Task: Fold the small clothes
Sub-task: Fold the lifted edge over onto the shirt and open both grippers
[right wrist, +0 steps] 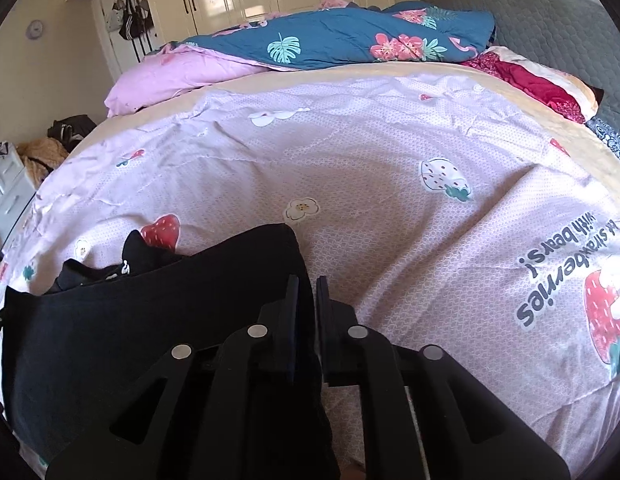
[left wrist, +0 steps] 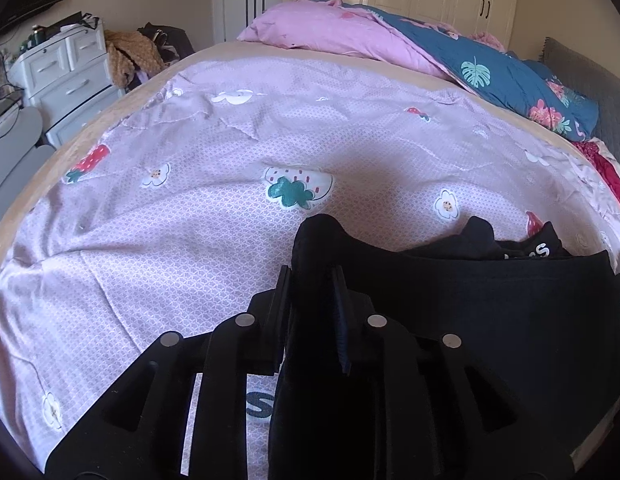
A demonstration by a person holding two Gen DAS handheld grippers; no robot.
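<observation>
A black garment (left wrist: 490, 308) with white lettering hangs stretched between my two grippers above the pink strawberry-print sheet (left wrist: 190, 220). My left gripper (left wrist: 312, 276) is shut on its left top corner, cloth bunched up between the fingers. In the right wrist view the same garment (right wrist: 130, 320) spreads to the left, and my right gripper (right wrist: 308, 284) is shut on its right top corner. The garment's lower part rests folded on the sheet (right wrist: 390, 200) behind the held edge.
A pink pillow (left wrist: 330, 32) and a blue floral duvet (left wrist: 510, 76) lie at the far side of the bed. A red blanket (right wrist: 530, 84) and grey headboard (right wrist: 530, 12) are at the right. White drawers (left wrist: 66, 76) and piled clothes stand beyond the left edge.
</observation>
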